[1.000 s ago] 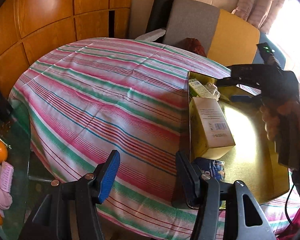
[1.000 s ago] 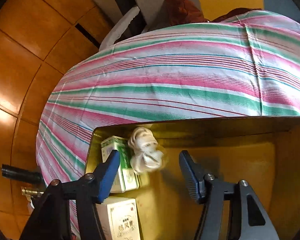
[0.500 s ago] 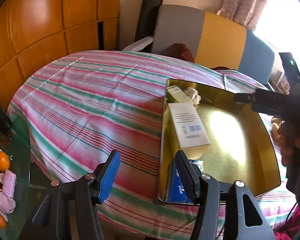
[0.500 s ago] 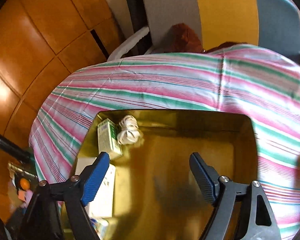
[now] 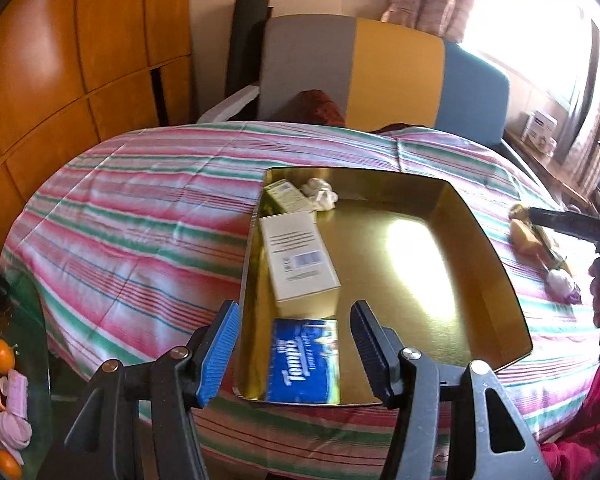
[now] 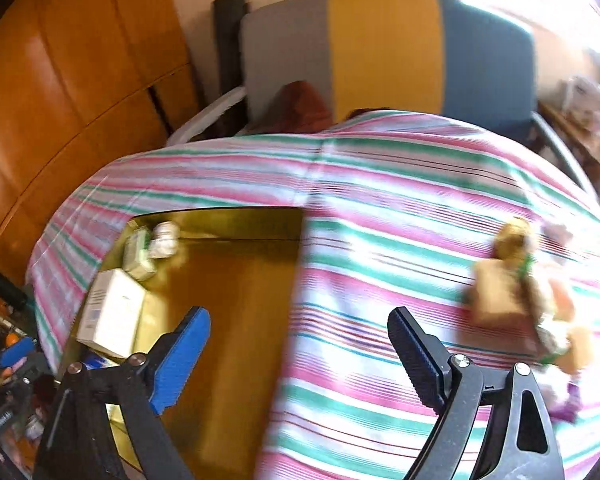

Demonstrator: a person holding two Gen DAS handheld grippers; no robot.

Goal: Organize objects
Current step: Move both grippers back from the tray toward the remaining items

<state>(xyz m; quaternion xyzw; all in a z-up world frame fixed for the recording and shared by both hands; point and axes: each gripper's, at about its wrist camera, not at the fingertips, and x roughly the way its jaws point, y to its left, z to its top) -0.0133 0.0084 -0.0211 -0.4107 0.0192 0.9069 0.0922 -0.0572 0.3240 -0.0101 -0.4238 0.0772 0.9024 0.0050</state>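
A gold tray (image 5: 496, 264) lies on the striped tablecloth. Along its left side sit a blue tissue pack (image 5: 306, 360), a white box (image 5: 298, 262), a green box (image 5: 286, 196) and a white bundle (image 5: 320, 194). My left gripper (image 5: 292, 354) is open and empty, above the tray's near left corner. My right gripper (image 6: 300, 364) is open and empty, over the tray's right edge (image 6: 296, 280). A doll (image 6: 516, 284) with blond hair lies on the cloth right of the tray; it also shows in the left wrist view (image 5: 536, 240). The right wrist view is blurred.
A grey, yellow and blue chair (image 5: 380, 72) stands behind the table. Wooden panels (image 5: 60, 80) line the left wall. A glass side table (image 5: 8, 380) with oranges and pink items stands at the lower left. A bright window (image 5: 540, 20) is at the right.
Both grippers have pulled back and higher; more of the tray shows. My right gripper has swung right, away from the white bundle, and the doll has come into its view.
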